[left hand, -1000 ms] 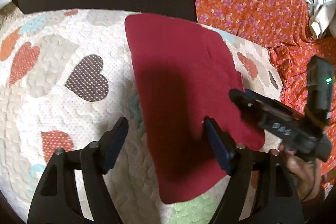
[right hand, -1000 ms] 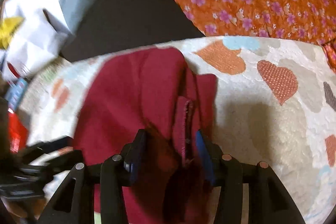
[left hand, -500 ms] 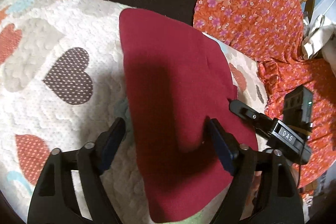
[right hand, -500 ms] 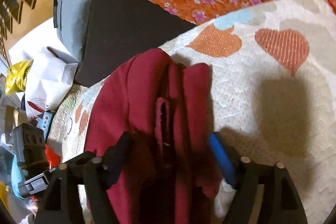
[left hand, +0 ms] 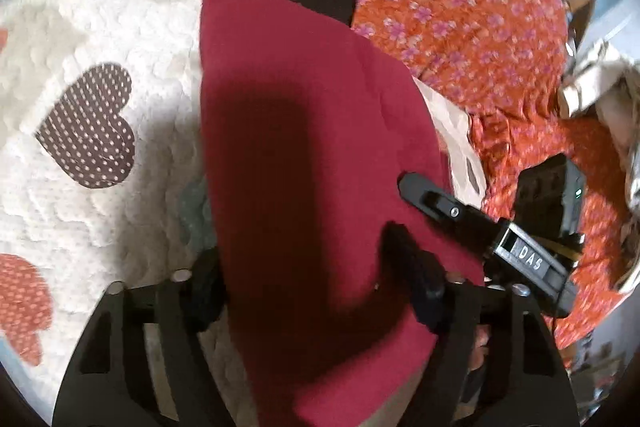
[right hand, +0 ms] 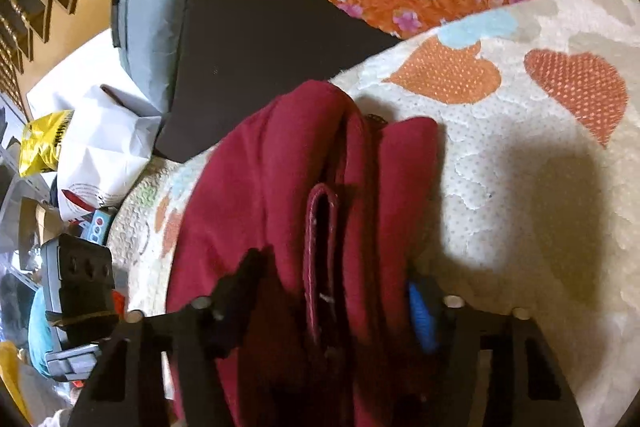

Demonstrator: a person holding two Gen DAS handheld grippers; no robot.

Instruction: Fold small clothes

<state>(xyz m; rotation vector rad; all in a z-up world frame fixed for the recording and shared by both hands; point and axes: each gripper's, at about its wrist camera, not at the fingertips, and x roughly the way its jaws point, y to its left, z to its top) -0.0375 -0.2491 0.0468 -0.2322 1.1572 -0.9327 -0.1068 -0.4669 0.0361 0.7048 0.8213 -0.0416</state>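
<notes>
A dark red garment (left hand: 300, 99), folded into a long strip, lies on the heart-patterned quilt (left hand: 100, 27). My left gripper (left hand: 312, 281) straddles its near end. Its jaws are closing with the cloth between them; the left finger sits at the cloth's edge and the right finger rests on top. One finger (left hand: 424, 191) of my right gripper lies on the garment's right edge. In the right wrist view the garment (right hand: 260, 167) shows stacked folds and a hem loop. My right gripper (right hand: 332, 297) is closing around those folds, its blue pad at their right side.
Orange floral fabric (left hand: 460, 7) borders the quilt at the far right. A dark mat (right hand: 260, 39) and a grey-blue cushion (right hand: 148, 11) lie beyond the garment. A white paper bag (right hand: 104, 147) and a yellow bag (right hand: 44, 143) crowd the floor at the left.
The right gripper let go of the hem fold, spread wide, then began narrowing around the whole stack. The left gripper rolled a little and its jaws narrowed. The garment stayed in place.
</notes>
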